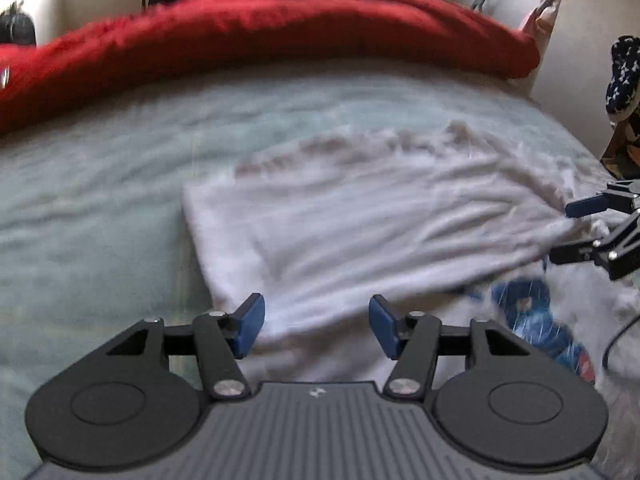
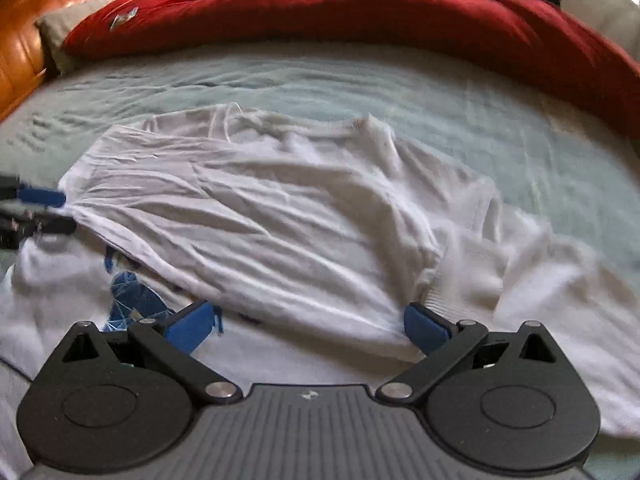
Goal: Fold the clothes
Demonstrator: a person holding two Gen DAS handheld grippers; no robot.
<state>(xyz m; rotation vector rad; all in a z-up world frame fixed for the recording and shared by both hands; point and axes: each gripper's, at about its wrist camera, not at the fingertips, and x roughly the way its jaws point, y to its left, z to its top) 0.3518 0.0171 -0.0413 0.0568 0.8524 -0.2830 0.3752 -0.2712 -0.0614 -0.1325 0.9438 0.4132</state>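
Note:
A white T-shirt (image 2: 280,216) lies crumpled on the bed, its upper layer folded over a lower layer that bears a blue print (image 2: 132,300). In the left wrist view the T-shirt (image 1: 360,232) is blurred. My left gripper (image 1: 318,326) stands open at the shirt's near edge, with cloth lying between and under its blue pads. My right gripper (image 2: 308,328) is open wide over the shirt's near hem. Each gripper shows at the other view's edge: the right gripper (image 1: 576,230) and the left gripper (image 2: 52,210), both with fingers apart by the folded layer's edge.
A pale green sheet (image 2: 480,120) covers the bed. A red duvet (image 2: 360,12) is bunched along the far side. An orange headboard (image 2: 20,48) and a grey pillow (image 2: 56,32) sit at the far left. A cable (image 1: 616,340) trails at the right.

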